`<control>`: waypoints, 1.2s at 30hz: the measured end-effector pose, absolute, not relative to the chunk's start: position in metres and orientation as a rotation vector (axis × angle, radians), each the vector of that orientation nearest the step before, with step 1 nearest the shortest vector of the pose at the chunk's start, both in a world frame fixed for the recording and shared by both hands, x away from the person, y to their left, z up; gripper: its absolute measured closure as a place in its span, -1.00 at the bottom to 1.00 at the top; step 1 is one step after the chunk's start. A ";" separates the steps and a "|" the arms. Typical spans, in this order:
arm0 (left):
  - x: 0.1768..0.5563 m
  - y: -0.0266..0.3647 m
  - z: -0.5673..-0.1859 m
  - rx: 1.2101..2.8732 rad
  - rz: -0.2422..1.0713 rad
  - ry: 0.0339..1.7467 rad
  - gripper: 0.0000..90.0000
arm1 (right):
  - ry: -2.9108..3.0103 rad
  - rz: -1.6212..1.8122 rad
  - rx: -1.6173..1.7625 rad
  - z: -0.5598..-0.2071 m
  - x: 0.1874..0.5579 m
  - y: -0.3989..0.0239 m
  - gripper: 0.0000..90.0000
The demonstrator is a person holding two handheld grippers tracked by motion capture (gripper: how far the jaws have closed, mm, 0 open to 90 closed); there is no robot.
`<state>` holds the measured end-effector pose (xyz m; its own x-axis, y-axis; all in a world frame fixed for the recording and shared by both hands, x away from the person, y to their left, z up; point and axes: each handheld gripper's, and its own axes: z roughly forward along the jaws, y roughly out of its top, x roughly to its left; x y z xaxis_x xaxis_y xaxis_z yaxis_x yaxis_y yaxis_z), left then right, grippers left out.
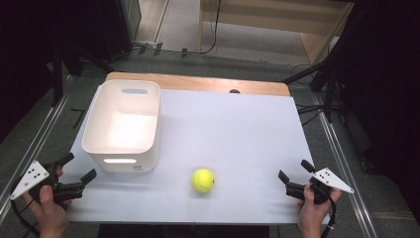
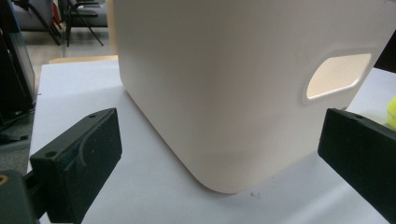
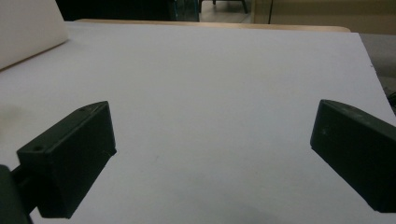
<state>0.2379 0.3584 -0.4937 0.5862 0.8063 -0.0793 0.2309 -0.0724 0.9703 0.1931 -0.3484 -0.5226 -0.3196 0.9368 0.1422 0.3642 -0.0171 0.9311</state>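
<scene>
Jaws: left gripper (image 1: 78, 168) and right gripper (image 1: 293, 169) both spread wide with nothing between them, each held low at a near corner of the white table (image 1: 237, 129). Tennis ball (image 1: 203, 180), yellow-green: resting on the table between the two grippers, nearer the front edge, apart from both. White bin (image 1: 122, 124), with handle slots: standing upright at the table's left, just ahead of the left gripper.

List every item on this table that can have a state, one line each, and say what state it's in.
White bin: upright, empty, resting on the table.
Tennis ball: loose on the white tabletop, outside the bin, untouched.
Left tool: open, holding nothing, beside the bin's near corner.
Right tool: open, holding nothing, apart from the ball.
</scene>
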 end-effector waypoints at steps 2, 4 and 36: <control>0.238 0.358 -0.494 1.616 0.596 0.887 -1.00 | 1.710 1.338 1.353 -0.523 0.193 -0.349 -1.00; 0.238 0.358 -0.494 1.619 0.598 0.883 -1.00 | 1.711 1.340 1.355 -0.523 0.193 -0.349 -1.00; 0.237 0.358 -0.494 1.610 0.592 0.881 -1.00 | 1.757 1.318 1.339 -0.520 0.193 -0.345 -1.00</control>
